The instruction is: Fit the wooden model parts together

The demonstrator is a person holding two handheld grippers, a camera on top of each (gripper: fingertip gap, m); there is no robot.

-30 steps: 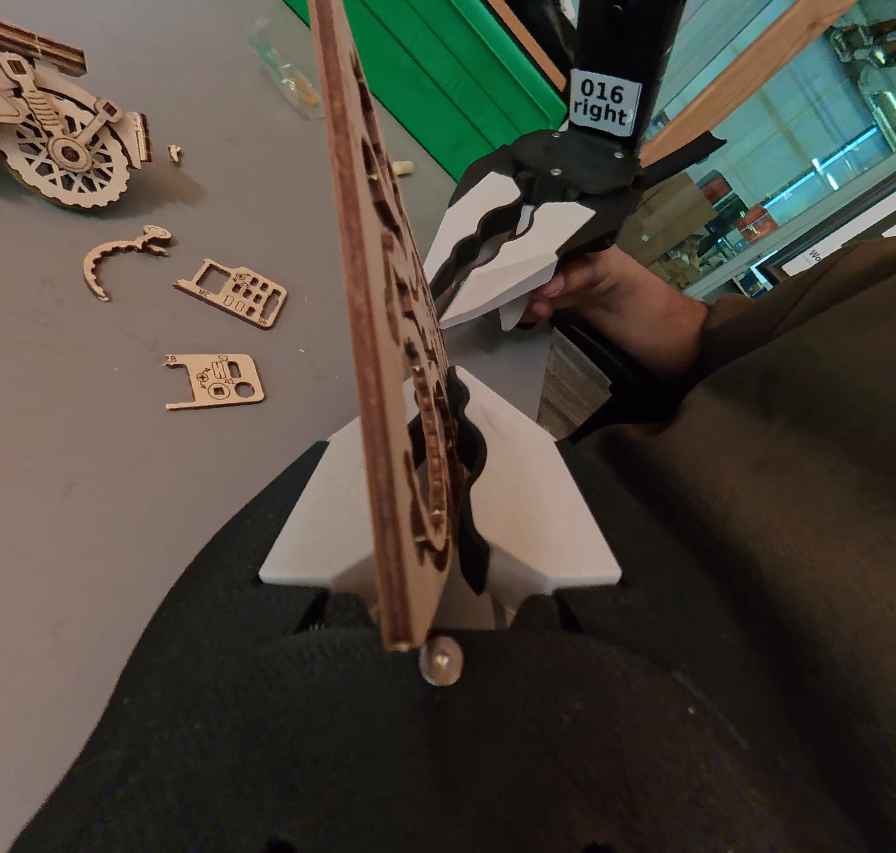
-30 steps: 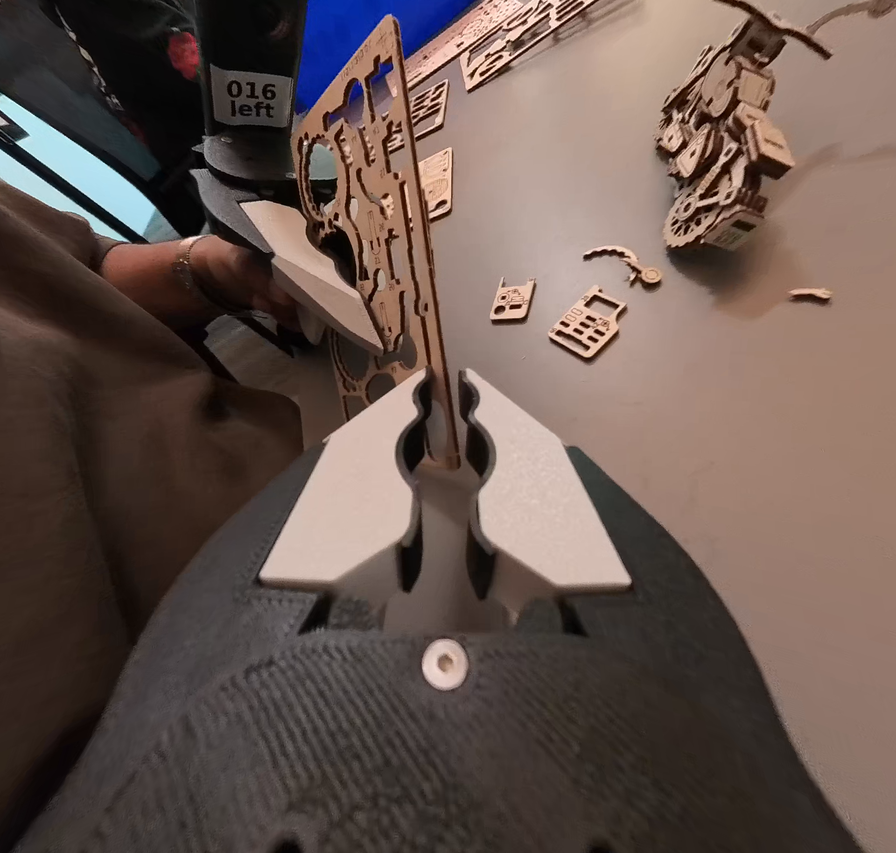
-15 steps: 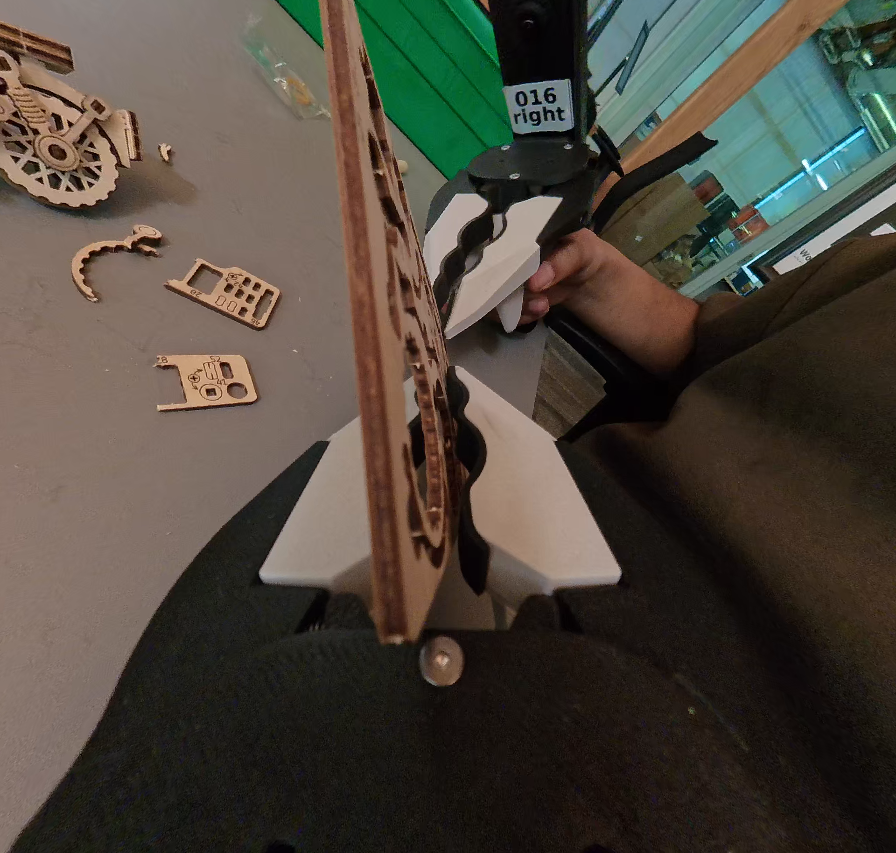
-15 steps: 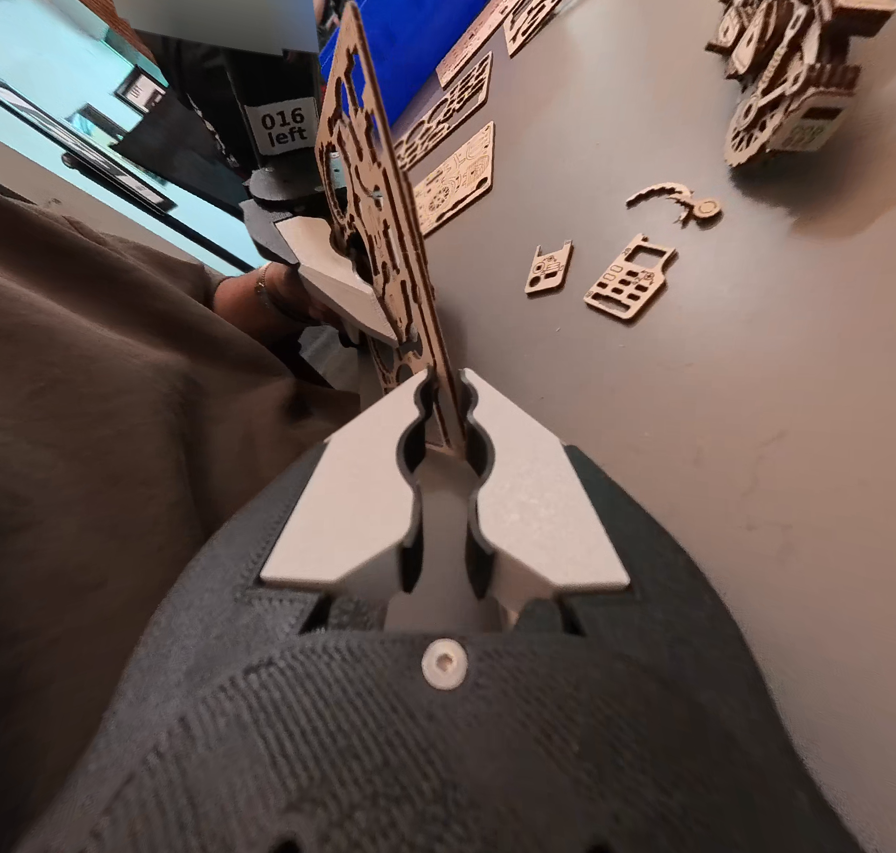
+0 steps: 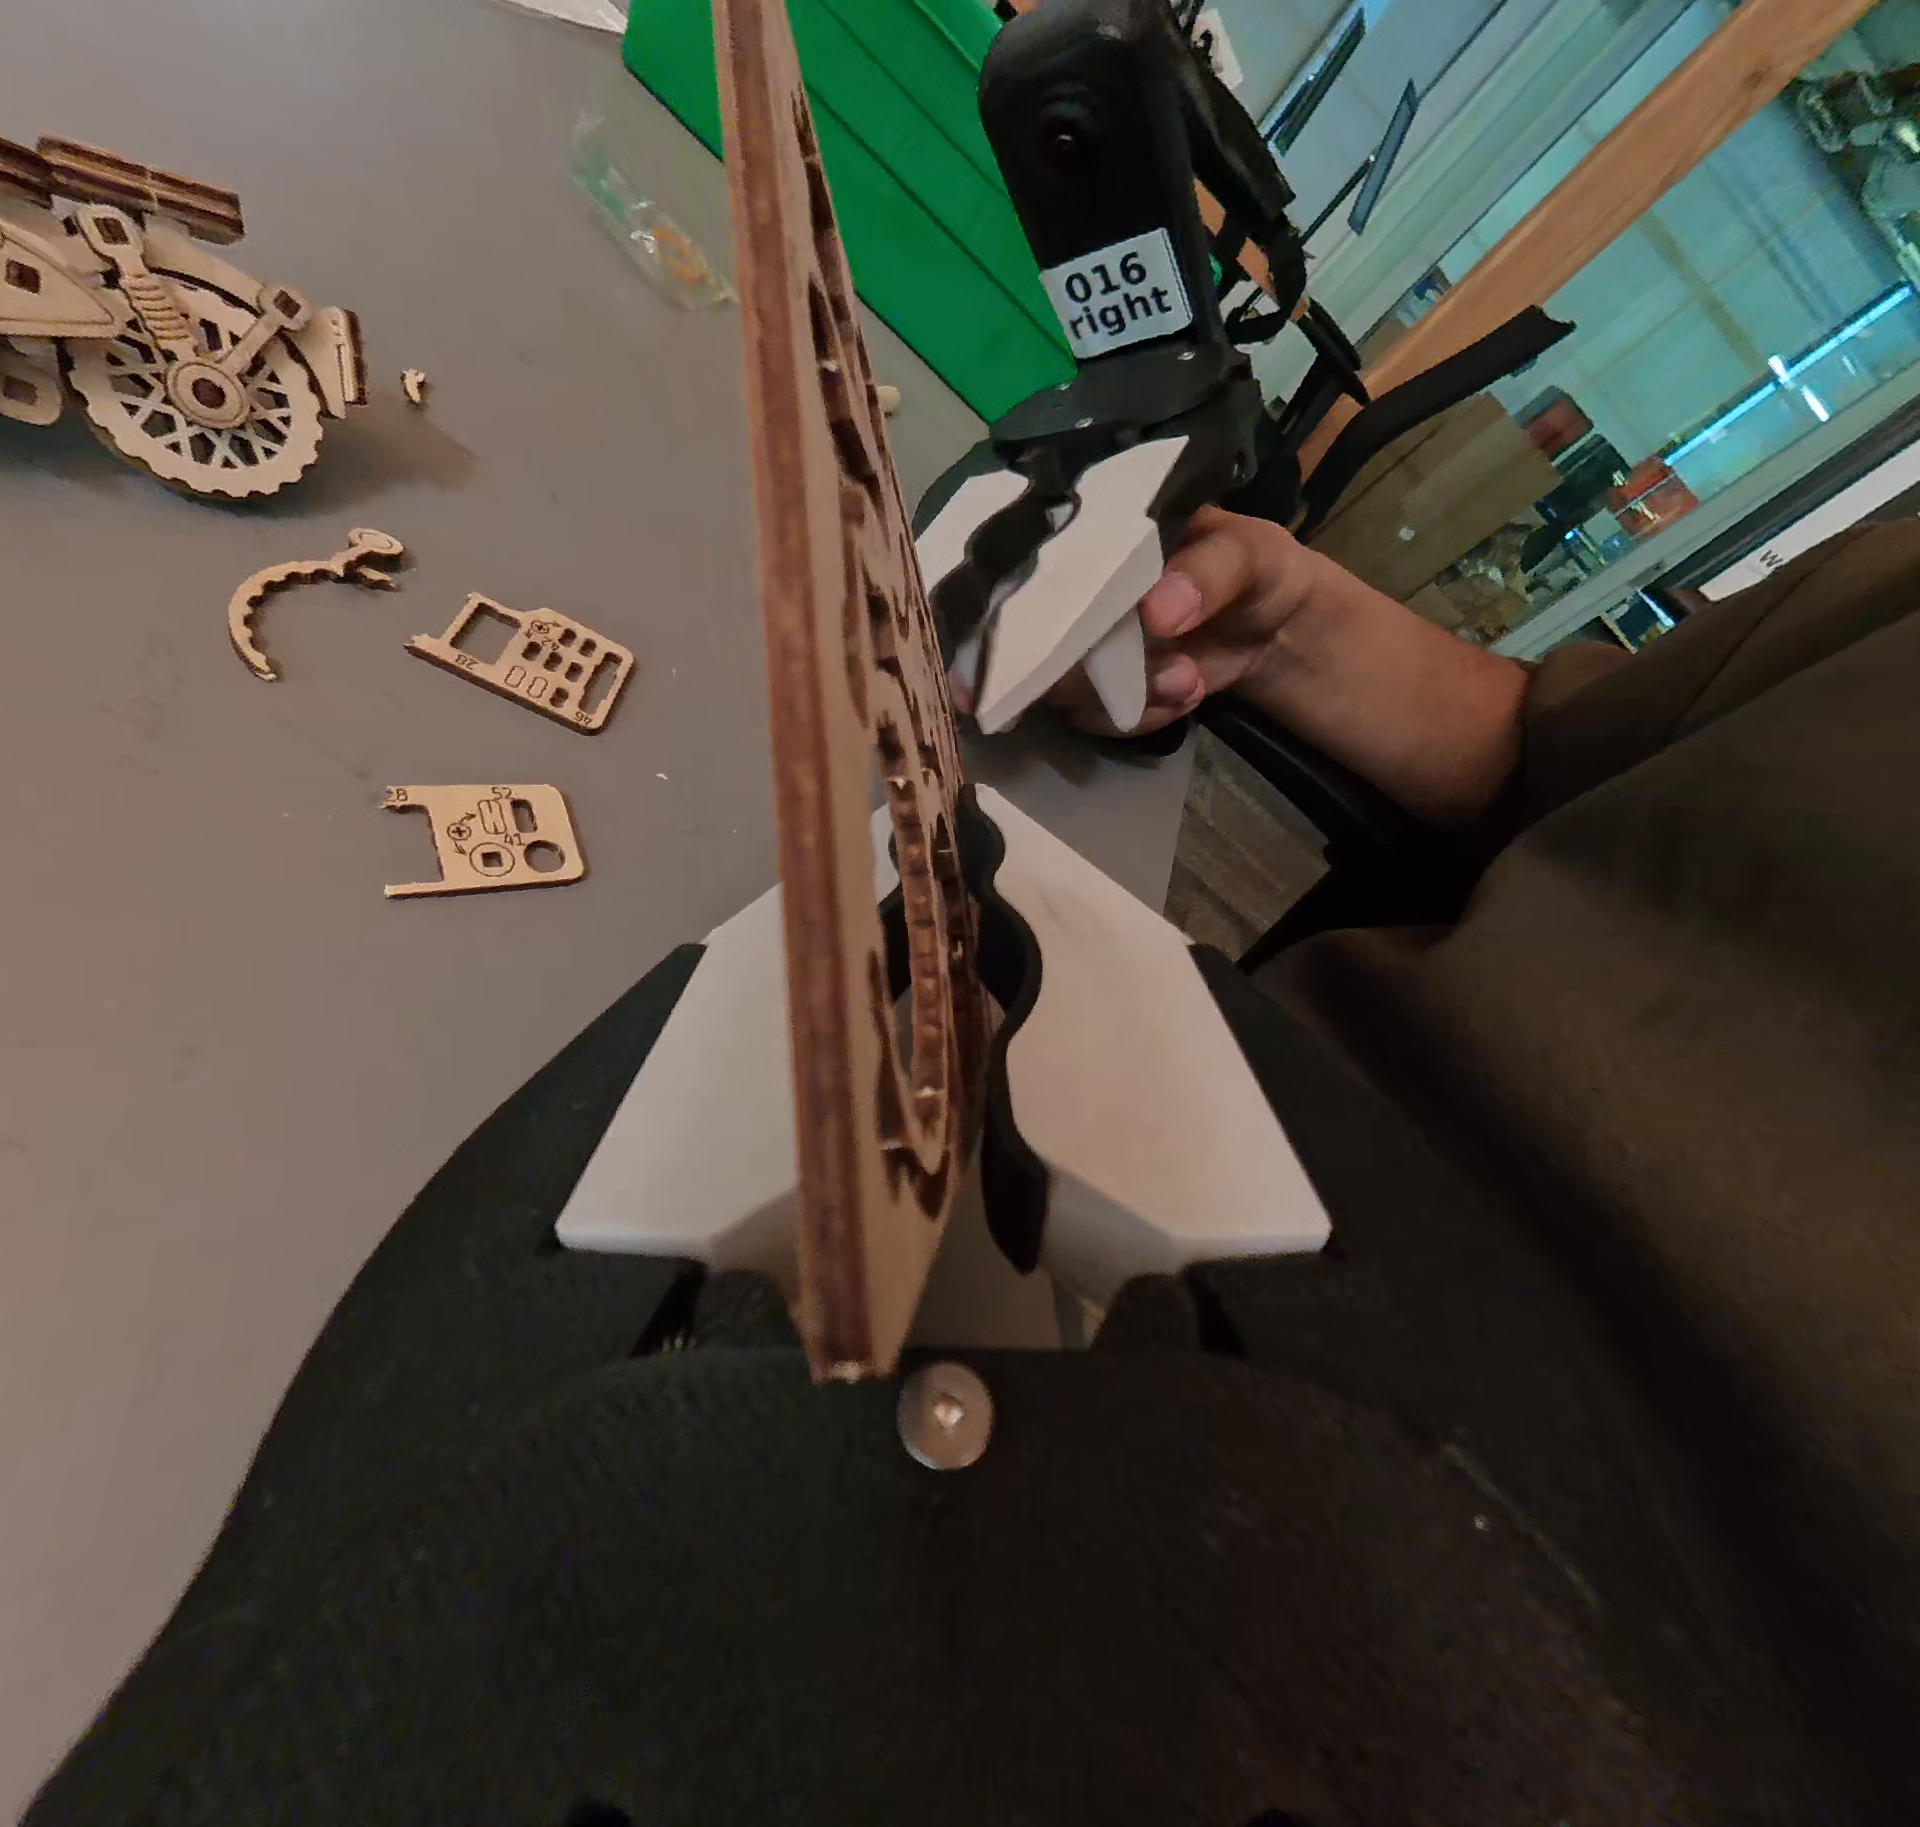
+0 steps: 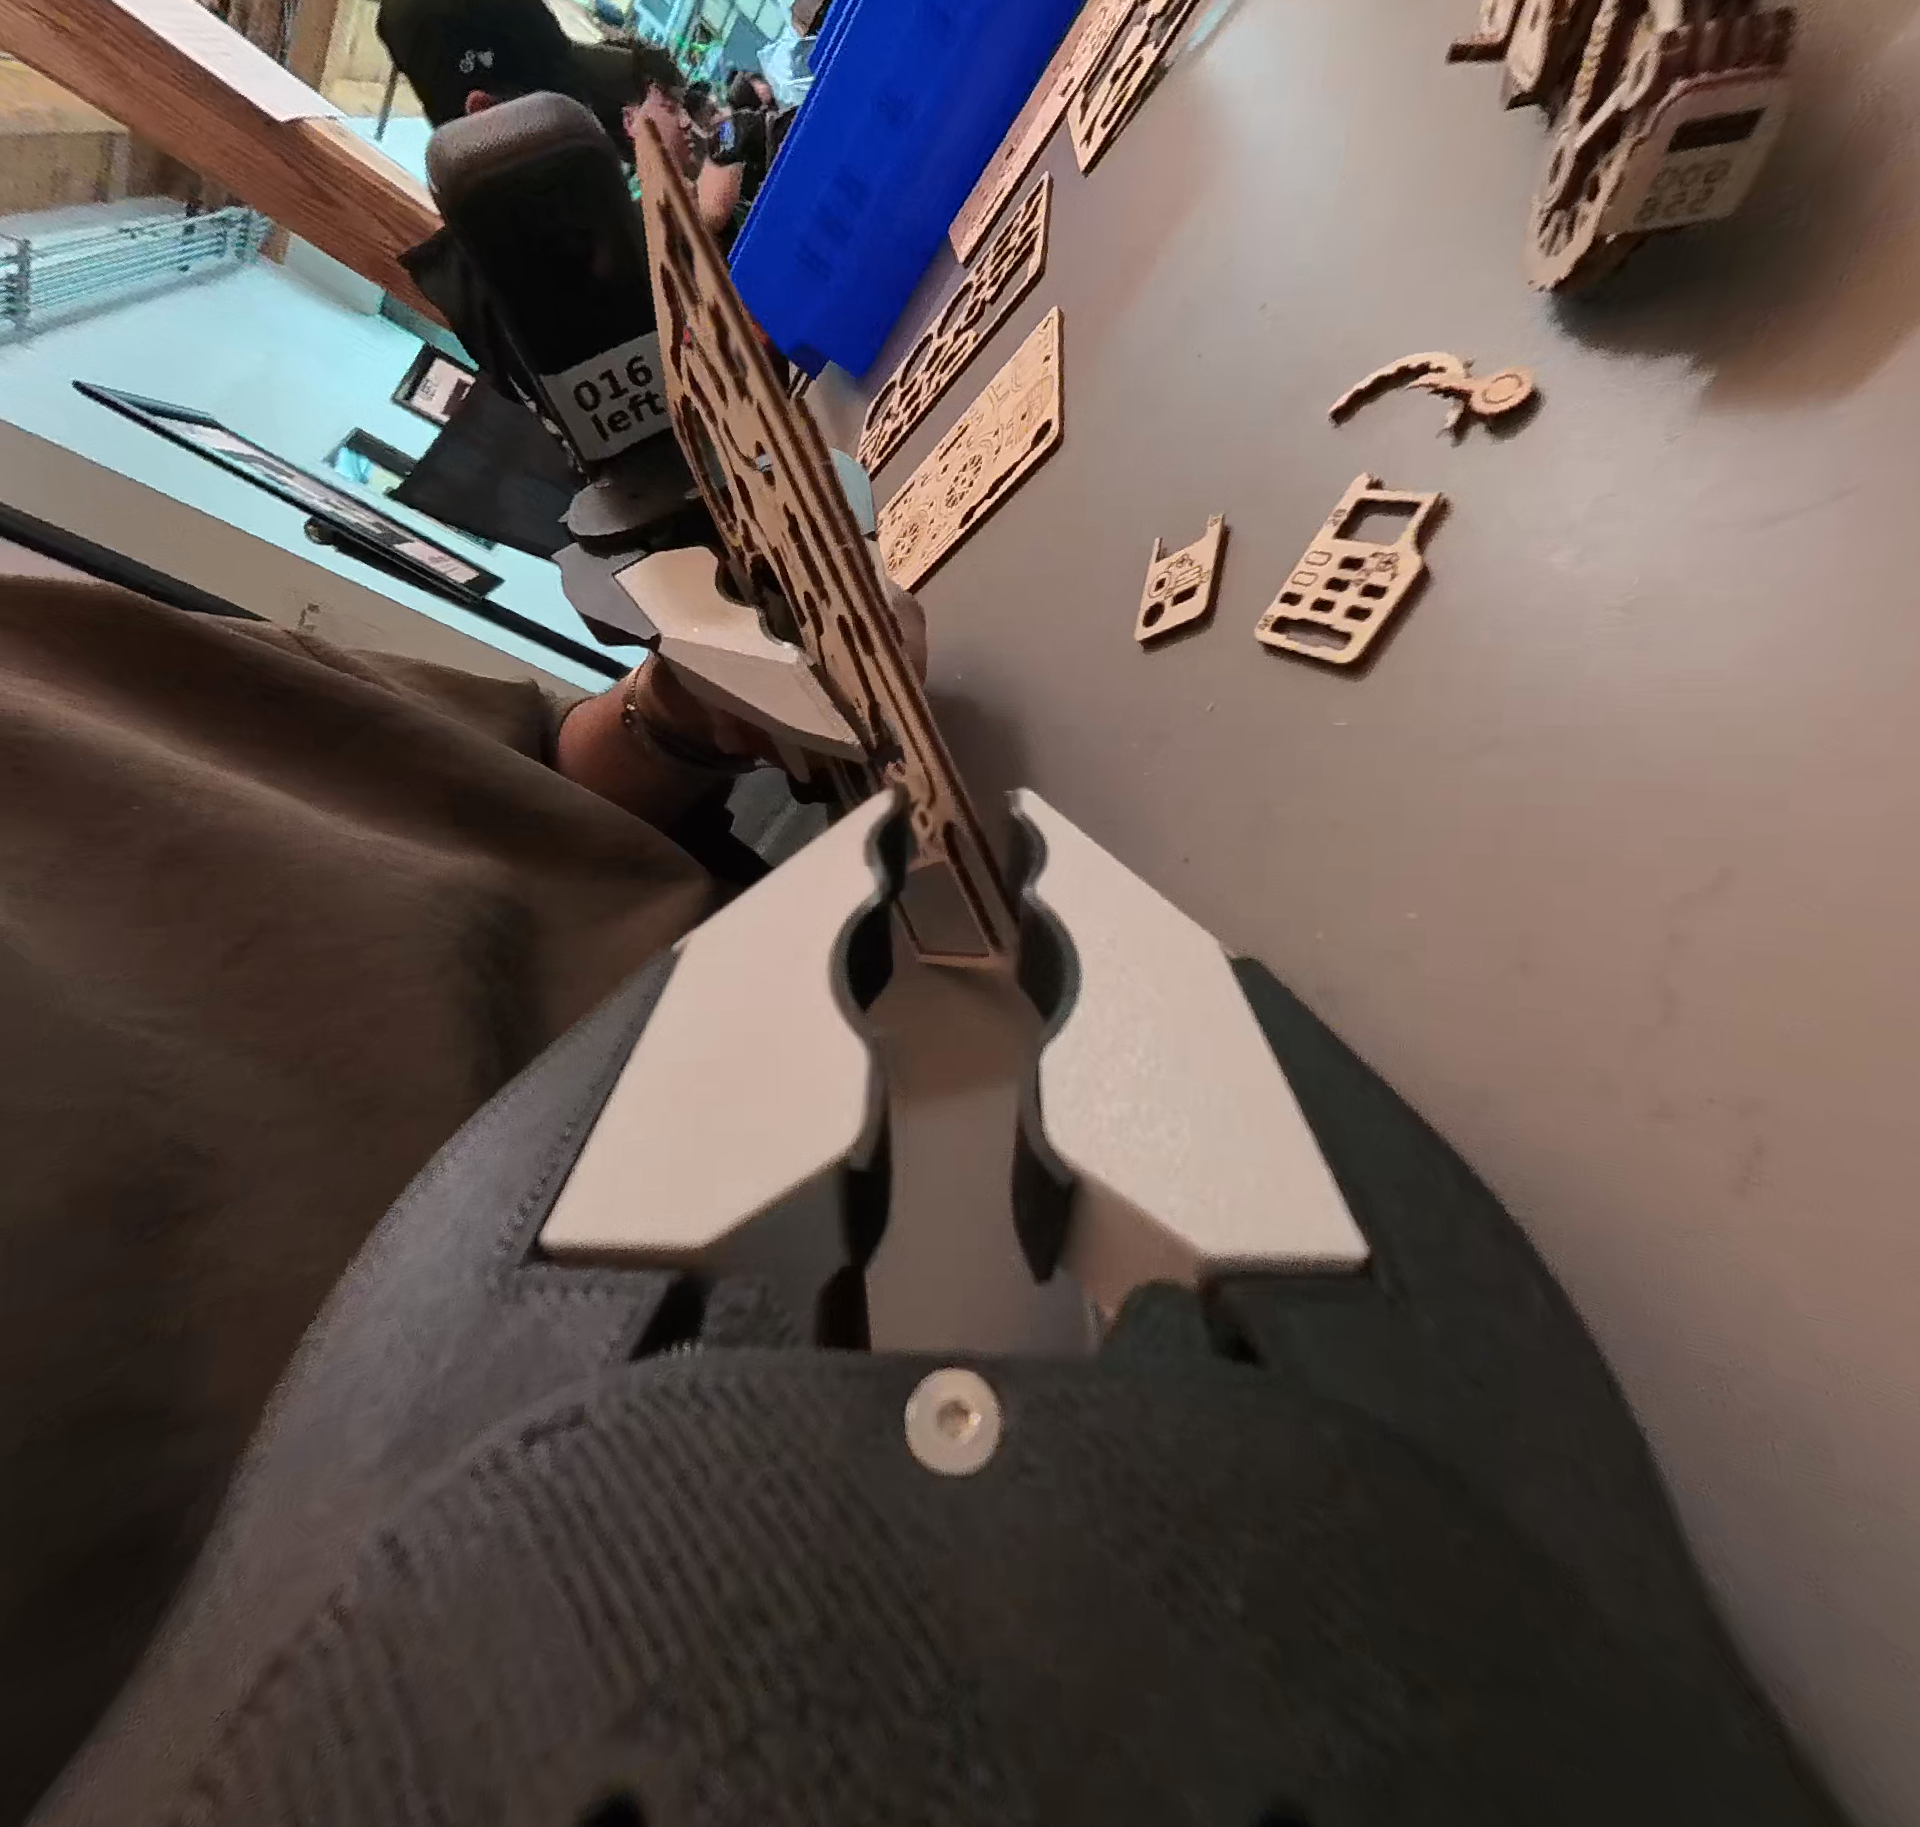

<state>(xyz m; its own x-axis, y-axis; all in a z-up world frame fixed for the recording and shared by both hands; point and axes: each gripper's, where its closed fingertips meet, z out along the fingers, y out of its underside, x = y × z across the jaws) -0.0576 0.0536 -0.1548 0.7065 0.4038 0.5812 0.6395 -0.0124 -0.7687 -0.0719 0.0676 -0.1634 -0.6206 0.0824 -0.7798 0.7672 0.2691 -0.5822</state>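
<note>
Jaws: left gripper (image 5: 940, 956) clamps sheet (image 5: 831, 738) | right gripper (image 6: 951, 878) slid onto sheet's corner

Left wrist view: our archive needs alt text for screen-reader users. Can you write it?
The left gripper clamps an upright laser-cut wooden sheet edge-on, with the right gripper at its far face. Three loose cut-outs lie on the grey table.

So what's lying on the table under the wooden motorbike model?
Only its shadow shows beneath the motorbike model on the grey table. The curved piece lies apart. Anything beneath the wheel is hidden.
</note>
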